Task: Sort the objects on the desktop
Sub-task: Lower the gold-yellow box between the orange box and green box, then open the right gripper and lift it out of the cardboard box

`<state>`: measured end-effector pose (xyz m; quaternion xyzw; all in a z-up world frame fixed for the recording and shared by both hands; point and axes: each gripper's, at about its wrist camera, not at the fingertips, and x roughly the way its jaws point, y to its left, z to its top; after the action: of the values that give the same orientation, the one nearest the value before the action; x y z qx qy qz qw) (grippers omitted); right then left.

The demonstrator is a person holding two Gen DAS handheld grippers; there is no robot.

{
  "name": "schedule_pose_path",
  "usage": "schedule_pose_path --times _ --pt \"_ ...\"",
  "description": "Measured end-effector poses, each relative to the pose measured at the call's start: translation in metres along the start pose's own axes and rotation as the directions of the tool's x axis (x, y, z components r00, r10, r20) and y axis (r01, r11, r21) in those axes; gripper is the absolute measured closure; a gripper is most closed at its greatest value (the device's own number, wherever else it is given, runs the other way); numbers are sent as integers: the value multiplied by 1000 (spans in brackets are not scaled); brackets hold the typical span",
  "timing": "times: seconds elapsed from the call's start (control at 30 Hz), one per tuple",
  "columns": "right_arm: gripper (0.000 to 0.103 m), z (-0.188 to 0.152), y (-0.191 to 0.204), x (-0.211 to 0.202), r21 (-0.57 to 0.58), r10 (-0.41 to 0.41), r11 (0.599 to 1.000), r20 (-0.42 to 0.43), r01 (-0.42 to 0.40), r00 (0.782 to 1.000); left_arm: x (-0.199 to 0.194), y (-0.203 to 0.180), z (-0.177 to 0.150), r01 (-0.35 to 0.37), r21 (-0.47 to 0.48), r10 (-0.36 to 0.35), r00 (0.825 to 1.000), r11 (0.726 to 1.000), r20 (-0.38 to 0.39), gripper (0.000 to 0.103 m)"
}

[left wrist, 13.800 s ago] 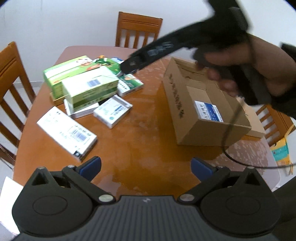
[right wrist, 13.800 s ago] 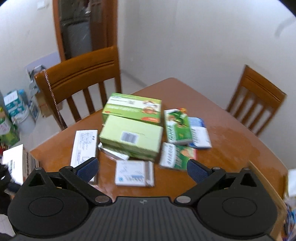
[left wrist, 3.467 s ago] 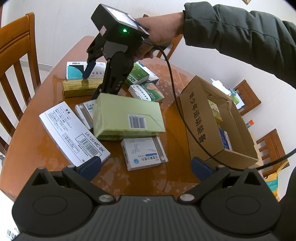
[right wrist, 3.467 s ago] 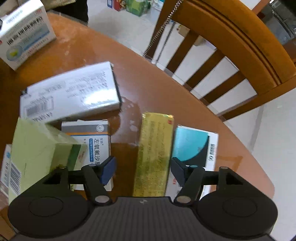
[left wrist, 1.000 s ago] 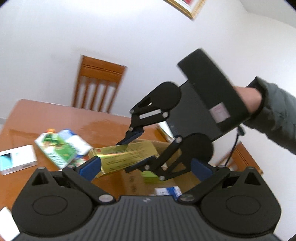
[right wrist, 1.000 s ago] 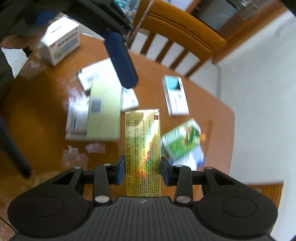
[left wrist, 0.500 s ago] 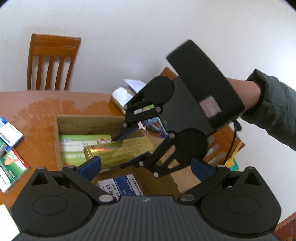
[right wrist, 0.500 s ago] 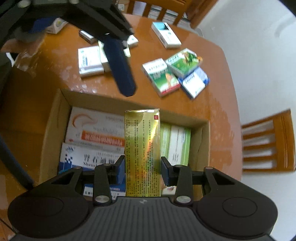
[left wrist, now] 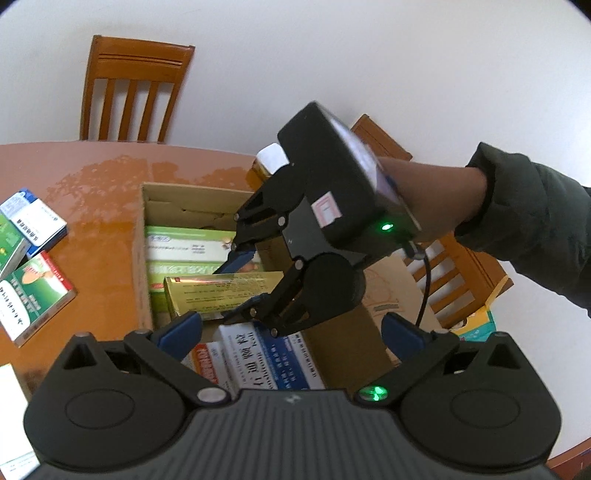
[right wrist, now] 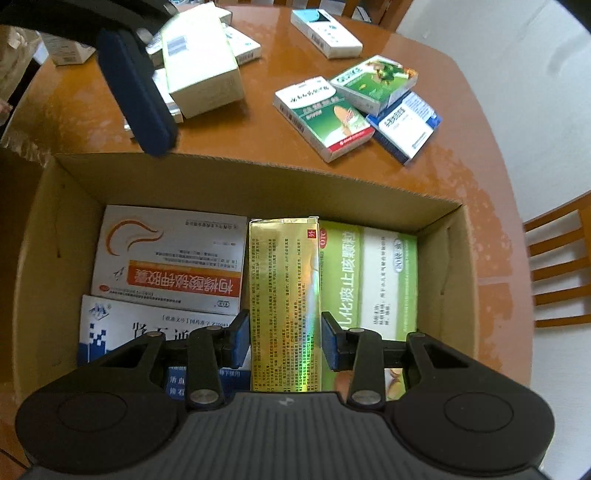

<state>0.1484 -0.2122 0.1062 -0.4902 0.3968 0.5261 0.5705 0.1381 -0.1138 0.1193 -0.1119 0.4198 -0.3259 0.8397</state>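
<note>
My right gripper (right wrist: 284, 339) is shut on a long gold box (right wrist: 283, 295) and holds it inside the open cardboard box (right wrist: 258, 177), between a white-and-orange box (right wrist: 166, 258) and a green box (right wrist: 369, 277). In the left wrist view the right gripper (left wrist: 240, 284) holds the gold box (left wrist: 221, 291) low in the cardboard box (left wrist: 142, 258). My left gripper (left wrist: 291, 328) is open and empty, hovering above the near end of the cardboard box. One of its blue pads (right wrist: 136, 88) shows in the right wrist view.
Loose medicine boxes lie on the wooden table (right wrist: 258, 118): a pale green box (right wrist: 201, 59), a white-and-teal box (right wrist: 325, 27), and green and blue boxes (right wrist: 354, 99). Wooden chairs (left wrist: 133, 88) stand around the table. A white wall is behind.
My right gripper has lowered the gold box deeper into the cardboard box. My left gripper has stayed open above the box.
</note>
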Motion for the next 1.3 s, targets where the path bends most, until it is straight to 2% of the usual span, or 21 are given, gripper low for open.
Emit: schedule_pose_path --times 0.43,0.57,1.03,1.27,1.3 --pt "59 11 -1 14 5 12 1000 18 -12 1000 -19 9 -3 -23 -31 23 1000 999 4 0" --pt "59 13 -4 15 43 16 999 32 -17 999 -23 7 -5 -21 -35 21 1000 999 4 0" --pt "59 10 4 23 47 2 999 22 -3 1000 -21 3 -8 -12 -35 12 1000 999 -5 0" --pt "44 7 10 16 46 -16 999 34 14 999 -23 2 -9 -13 -33 13 1000 999 -6 0" --pt "37 6 12 11 47 -29 999 36 27 999 -24 2 -9 -13 -33 13 1000 999 -3 0"
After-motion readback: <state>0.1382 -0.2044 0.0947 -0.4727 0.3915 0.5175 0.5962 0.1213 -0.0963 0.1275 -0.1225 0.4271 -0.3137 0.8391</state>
